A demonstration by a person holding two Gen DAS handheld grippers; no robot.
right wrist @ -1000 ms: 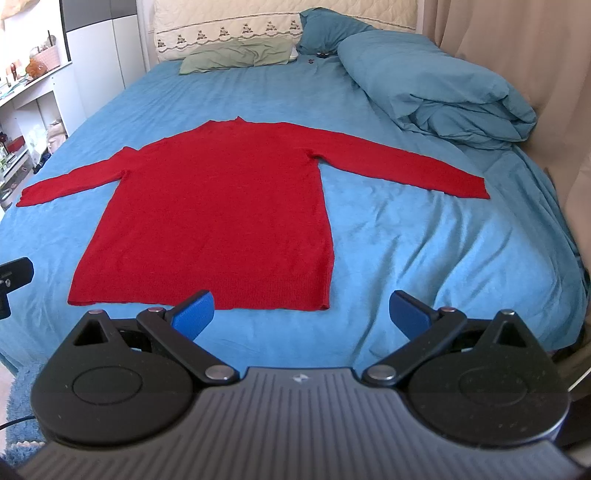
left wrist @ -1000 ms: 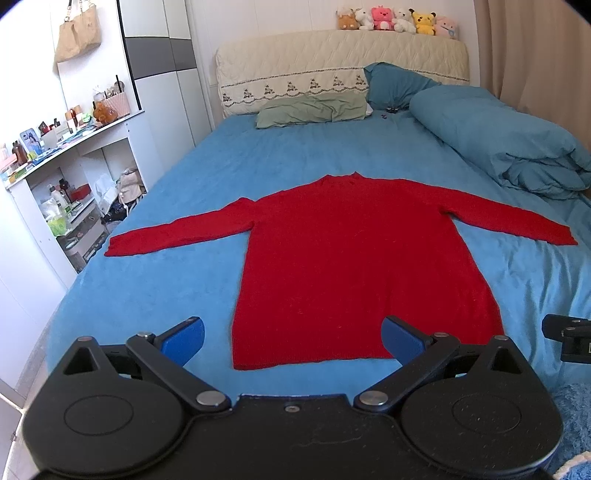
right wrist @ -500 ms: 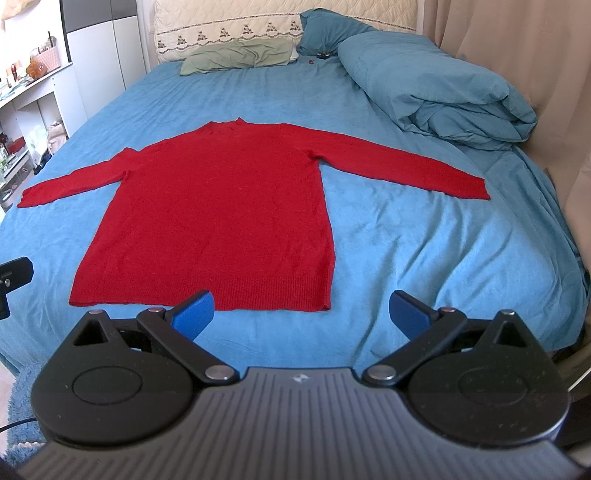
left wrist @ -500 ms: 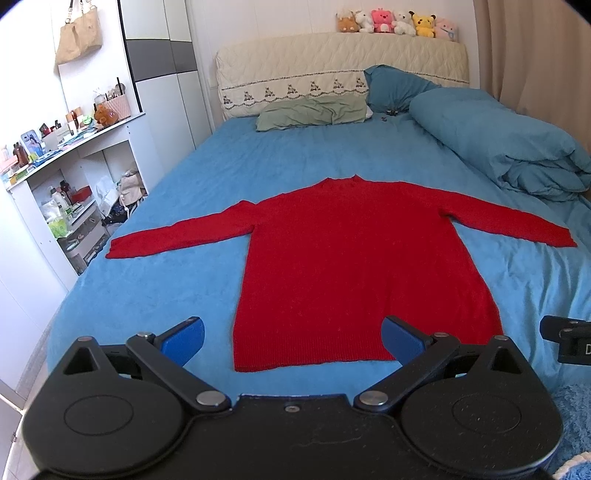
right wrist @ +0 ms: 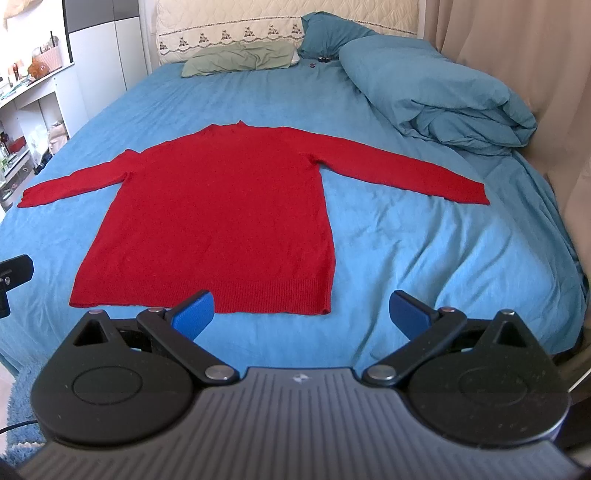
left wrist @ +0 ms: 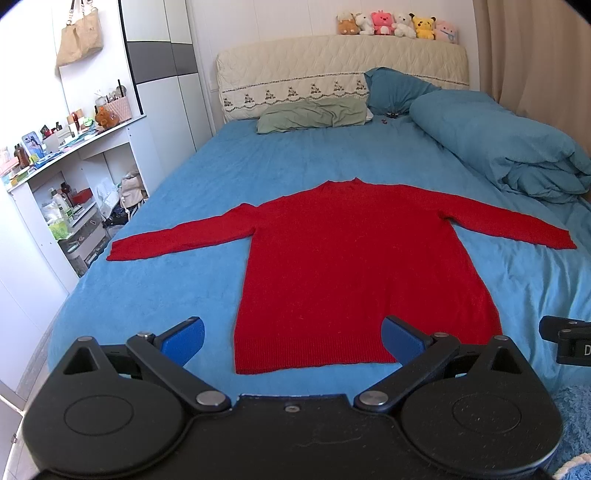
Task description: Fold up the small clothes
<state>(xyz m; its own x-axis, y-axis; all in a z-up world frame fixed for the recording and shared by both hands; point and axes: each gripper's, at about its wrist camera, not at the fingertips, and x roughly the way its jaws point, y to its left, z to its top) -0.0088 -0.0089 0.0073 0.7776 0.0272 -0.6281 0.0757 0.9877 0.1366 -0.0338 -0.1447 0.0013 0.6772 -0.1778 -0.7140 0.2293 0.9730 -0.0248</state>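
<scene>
a red sweater (left wrist: 354, 266) lies flat in the middle of the frame on the blue bedsheet (left wrist: 155, 295), both sleeves stretched out sideways, hem toward the bottom edge. the left gripper (left wrist: 291, 338) sits at the bottom of its view, fingers spread wide, holding nothing, above the hem's left part. the right gripper (right wrist: 301, 314) is likewise spread and empty by the hem's right corner. a folded teal duvet (right wrist: 436, 88) fills the upper right, a green pillow (left wrist: 314, 114) the top centre.

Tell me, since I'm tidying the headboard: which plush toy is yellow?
The yellow plush, second from the right in the row on the headboard; its neighbours are white and pink, the far-left one brown.
</scene>
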